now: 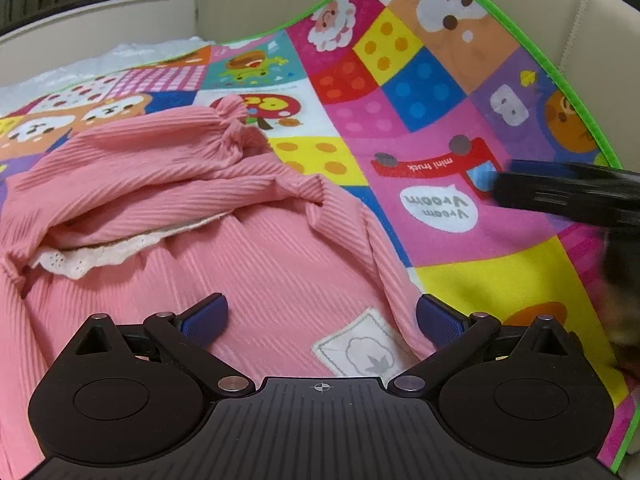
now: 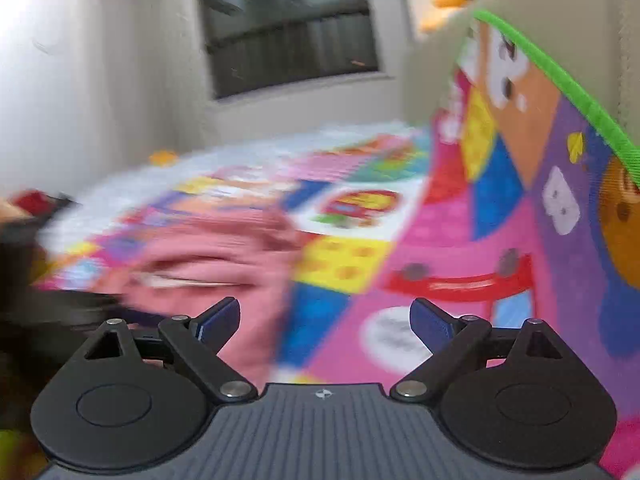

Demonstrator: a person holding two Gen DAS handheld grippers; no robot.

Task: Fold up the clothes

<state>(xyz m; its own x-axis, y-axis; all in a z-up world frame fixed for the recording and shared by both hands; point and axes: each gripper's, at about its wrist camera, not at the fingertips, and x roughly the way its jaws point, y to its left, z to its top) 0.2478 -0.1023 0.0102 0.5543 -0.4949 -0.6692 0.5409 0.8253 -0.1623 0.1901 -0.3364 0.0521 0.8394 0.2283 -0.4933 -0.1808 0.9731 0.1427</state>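
Directly under my left tool [image 1: 322, 316] lies the pink ribbed knit garment [image 1: 224, 248], partly bunched on the multicoloured patchwork cartoon play mat with green edging [image 1: 460, 208]; that mat covers a bed or sofa, I cannot tell which. My left tool stands wide and holds nothing, its blue pads either side of the cloth near the white sewn patch with a leaf motif [image 1: 356, 350]. My right tool [image 2: 324, 318] is likewise spread wide and empty, over the mat beside the garment. One gathered sleeve [image 1: 228, 120] lies across the body, and white lace trim [image 1: 92, 254] shows at an opening.

Risks, as I judge them: the stretchy rib knit may slip or drag in more than one layer if a tool closes on it; the mat could lift with it.

Right-wrist view is motion-blurred. The garment's left and lower edges are cut off, so its fold state is unclear.
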